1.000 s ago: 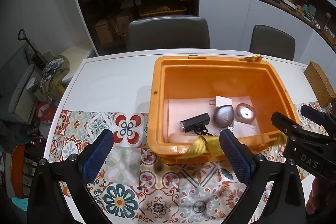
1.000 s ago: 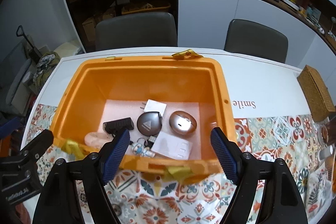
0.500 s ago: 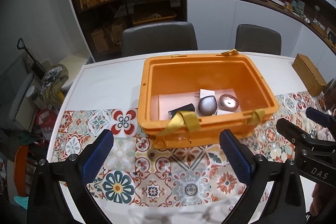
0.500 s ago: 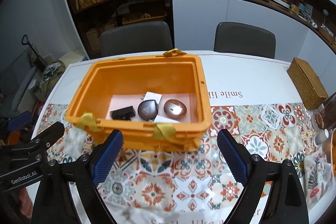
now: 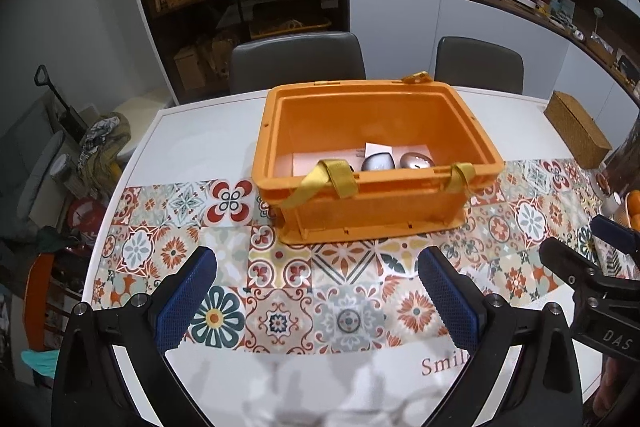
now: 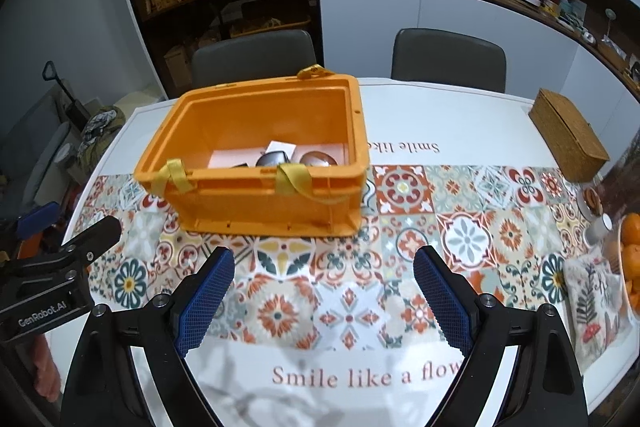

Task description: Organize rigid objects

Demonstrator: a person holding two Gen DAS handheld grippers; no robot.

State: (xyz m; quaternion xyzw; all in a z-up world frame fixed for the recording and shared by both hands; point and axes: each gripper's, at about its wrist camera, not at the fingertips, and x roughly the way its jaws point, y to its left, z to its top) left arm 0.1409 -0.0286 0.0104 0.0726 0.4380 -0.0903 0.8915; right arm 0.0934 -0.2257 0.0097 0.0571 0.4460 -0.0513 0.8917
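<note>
Dark shelves and 2 grey chairs stand behind a white table with a bright tiled cloth on it.

From the left wrist view, the table (image 5: pixel 192 139) holds an orange bin (image 5: pixel 372 219) near its far edge; the bin sits straight ahead of the left gripper (image 5: pixel 318 301), a bit to its right; its long side runs left to right, facing the jaws. Down in the bin I can see a grey teardrop case (image 5: pixel 378 161), a round silver case (image 5: pixel 417 160) just beside it, and a white card (image 5: pixel 378 148) behind them; the near wall hides the rest. A yellow strap (image 5: pixel 326 179) hangs over the near rim. The left jaws are spread wide and hold nothing; the blue pads (image 5: pixel 186 301) hang above the cloth near the front edge. The right gripper (image 5: pixel 592 259) peeks in from the right edge.

From the right wrist view, the same bin (image 6: pixel 264 195) lies ahead and to the left of the right gripper (image 6: pixel 322 301); those jaws are spread wide too and hold nothing. A woven box (image 6: pixel 568 135) sits by the right edge, well apart from the bin; oranges (image 6: pixel 630 251) sit at the front right corner.

I think the things are already put away in the bin; both grippers are well back from it, and the left one looks a little more in line with it.
</note>
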